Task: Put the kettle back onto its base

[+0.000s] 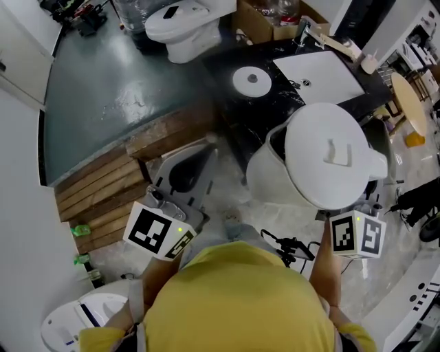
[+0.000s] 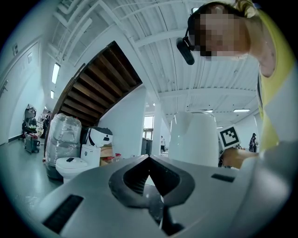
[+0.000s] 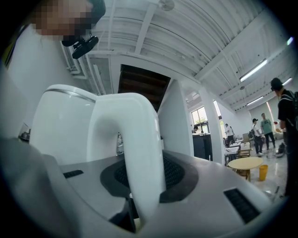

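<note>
A white electric kettle (image 1: 323, 161) hangs in the air in front of me, lid up, short of the black counter (image 1: 227, 65). My right gripper (image 3: 139, 197) is shut on the kettle's arched handle (image 3: 139, 139), which fills the gap between the jaws; in the head view only its marker cube (image 1: 356, 235) shows below the kettle. The round white base (image 1: 252, 81) lies on the counter, beyond the kettle. My left gripper (image 1: 208, 146) is held out left of the kettle with its tips together and nothing in it. In the left gripper view the kettle (image 2: 193, 137) stands to the right.
A white sink basin (image 1: 320, 72) sits on the counter right of the base. A toilet (image 1: 185, 24) and a cardboard box (image 1: 265, 20) stand behind. Wooden steps (image 1: 103, 185) lie at the left, a round table (image 1: 409, 103) at the right. People (image 3: 286, 116) stand far off.
</note>
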`<state>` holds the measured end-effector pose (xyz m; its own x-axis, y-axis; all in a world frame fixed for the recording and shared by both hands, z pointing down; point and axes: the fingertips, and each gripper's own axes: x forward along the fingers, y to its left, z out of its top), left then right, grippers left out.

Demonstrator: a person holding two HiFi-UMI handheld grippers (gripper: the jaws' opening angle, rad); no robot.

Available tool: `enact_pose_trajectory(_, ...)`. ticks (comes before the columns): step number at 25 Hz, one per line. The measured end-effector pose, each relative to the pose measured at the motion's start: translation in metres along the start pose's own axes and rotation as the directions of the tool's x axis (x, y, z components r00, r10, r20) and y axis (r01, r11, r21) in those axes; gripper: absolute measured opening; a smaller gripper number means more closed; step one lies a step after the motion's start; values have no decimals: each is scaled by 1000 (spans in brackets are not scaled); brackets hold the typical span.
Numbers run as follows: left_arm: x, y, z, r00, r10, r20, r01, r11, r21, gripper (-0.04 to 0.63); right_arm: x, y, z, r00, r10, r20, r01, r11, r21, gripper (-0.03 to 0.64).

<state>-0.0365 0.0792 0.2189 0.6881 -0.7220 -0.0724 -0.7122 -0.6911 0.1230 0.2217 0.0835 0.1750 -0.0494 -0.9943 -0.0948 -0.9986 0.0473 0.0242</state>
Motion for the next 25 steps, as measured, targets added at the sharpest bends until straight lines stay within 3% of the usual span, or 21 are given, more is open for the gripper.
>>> enact_pose_trajectory(12, 37, 30, 2, 1000, -31, -2, 31, 999, -9, 2, 48, 3, -1, 1000, -4, 8, 4, 1000, 5, 100)
enact_pose_trajectory(25, 133, 101, 14, 988, -152, 17, 152, 988, -1, 2, 158, 3, -3, 999, -40, 25, 41, 999, -19, 100)
